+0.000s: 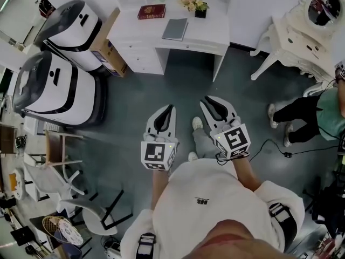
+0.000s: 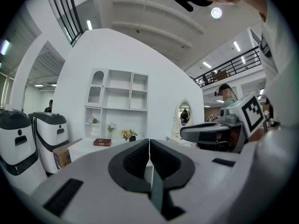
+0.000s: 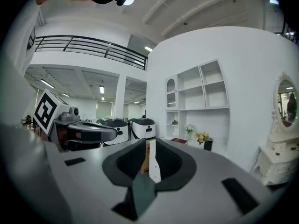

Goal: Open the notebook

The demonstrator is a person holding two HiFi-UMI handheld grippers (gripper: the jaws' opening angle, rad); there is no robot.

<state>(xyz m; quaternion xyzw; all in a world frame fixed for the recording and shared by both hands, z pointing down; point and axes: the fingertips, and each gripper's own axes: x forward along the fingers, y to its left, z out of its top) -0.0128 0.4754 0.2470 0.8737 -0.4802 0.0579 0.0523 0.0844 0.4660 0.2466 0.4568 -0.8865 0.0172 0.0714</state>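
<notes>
Holds the left gripper (image 1: 171,109) and the right gripper (image 1: 206,100) side by side, level, aimed toward the white counter (image 1: 207,32) but well apart from it. Presses the left jaws together on nothing; leaves the right jaws a narrow slit apart, empty. Finds the grey notebook (image 1: 175,29) closed on that counter, near a red book (image 1: 151,11); probably means approaching first, gripping later.

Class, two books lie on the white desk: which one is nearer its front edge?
The grey notebook, with its plain cover; the dark red book lies further back.
</notes>
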